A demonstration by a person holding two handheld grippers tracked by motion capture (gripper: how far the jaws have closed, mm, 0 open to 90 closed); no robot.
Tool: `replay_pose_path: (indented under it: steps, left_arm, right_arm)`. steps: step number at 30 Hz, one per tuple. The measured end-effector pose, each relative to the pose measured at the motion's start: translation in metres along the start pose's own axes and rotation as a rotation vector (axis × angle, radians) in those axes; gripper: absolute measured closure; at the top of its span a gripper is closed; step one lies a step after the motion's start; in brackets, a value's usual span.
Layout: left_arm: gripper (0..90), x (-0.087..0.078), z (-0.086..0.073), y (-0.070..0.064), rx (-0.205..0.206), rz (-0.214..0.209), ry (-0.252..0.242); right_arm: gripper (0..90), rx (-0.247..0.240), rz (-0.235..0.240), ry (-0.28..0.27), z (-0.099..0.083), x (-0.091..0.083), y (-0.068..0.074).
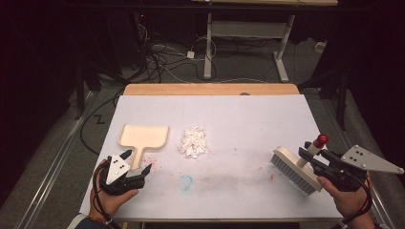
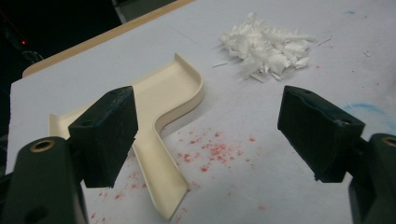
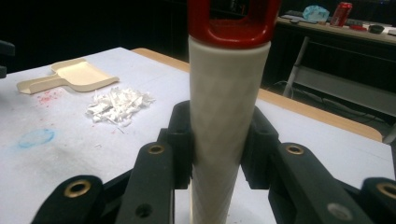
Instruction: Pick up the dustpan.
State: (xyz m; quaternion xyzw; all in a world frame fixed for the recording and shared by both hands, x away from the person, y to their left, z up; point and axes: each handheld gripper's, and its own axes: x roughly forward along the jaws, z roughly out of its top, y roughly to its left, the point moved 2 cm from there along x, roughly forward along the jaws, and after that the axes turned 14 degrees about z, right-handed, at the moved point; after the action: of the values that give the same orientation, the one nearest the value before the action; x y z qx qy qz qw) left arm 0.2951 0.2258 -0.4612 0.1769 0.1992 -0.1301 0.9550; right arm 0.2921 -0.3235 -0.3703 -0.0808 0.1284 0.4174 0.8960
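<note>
From above, your left claw (image 1: 138, 161) hangs spread over the near left of the desk (image 1: 248, 114), its jaws either side of the dustpan (image 1: 144, 136) handle without touching it. The scraps (image 1: 194, 142), a white heap, lie just right of the pan. Your right claw (image 1: 311, 156) is at the near right, pinching the brush (image 1: 295, 171) by its handle; the bristles rest on the desk, well apart from the scraps.

Along your left claw (image 2: 205, 126), the jaws stand wide apart. The dustpan (image 2: 163, 100) handle runs toward you beside the left jaw, red specks dot the desk (image 2: 261, 163) between the jaws, and the scraps (image 2: 266, 44) lie beyond.

Along your right claw (image 3: 217, 144), both jaws press the brush (image 3: 226, 107) handle, white with a red cap. Far left are the dustpan (image 3: 77, 74) and scraps (image 3: 116, 105). A red can (image 3: 344, 13) stands on a far table; its label is too small to read.
</note>
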Motion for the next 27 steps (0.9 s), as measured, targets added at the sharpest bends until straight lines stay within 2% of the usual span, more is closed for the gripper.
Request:
replay_pose_path:
  steps: [7,13,19,20,23,25,26,27]
  left_arm:
    - [19.4,0.0,-0.001,0.002,-0.013,0.019,0.028]
    - [19.4,-0.001,-0.005,0.008,-0.049,0.032,0.061]
    - [19.8,-0.004,-0.01,0.011,-0.052,0.038,0.1]
    - [19.8,-0.001,-0.013,0.013,-0.065,0.041,0.135]
    - [20.6,0.002,-0.016,0.016,-0.086,0.051,0.176]
    - [20.6,0.008,-0.018,0.021,-0.125,0.049,0.21]
    - [20.6,0.017,-0.021,0.026,-0.168,0.051,0.284]
    - [20.6,0.022,-0.022,0.027,-0.178,0.056,0.304]
  right_arm:
    - [70.3,0.002,-0.009,-0.003,0.0,-0.002,-0.002]
    - [70.3,-0.009,-0.011,-0.006,0.003,0.0,-0.002]
    - [70.3,-0.017,0.0,-0.014,0.006,0.002,-0.003]
    - [70.3,-0.016,0.0,-0.017,0.007,0.003,-0.002]
    - [70.3,-0.02,0.007,-0.02,0.008,0.004,-0.002]
    - [70.3,-0.021,0.01,-0.024,0.009,0.004,-0.002]
    - [70.3,-0.023,0.013,-0.025,0.009,0.005,-0.002]
    - [70.3,-0.023,0.013,-0.026,0.01,0.005,-0.002]
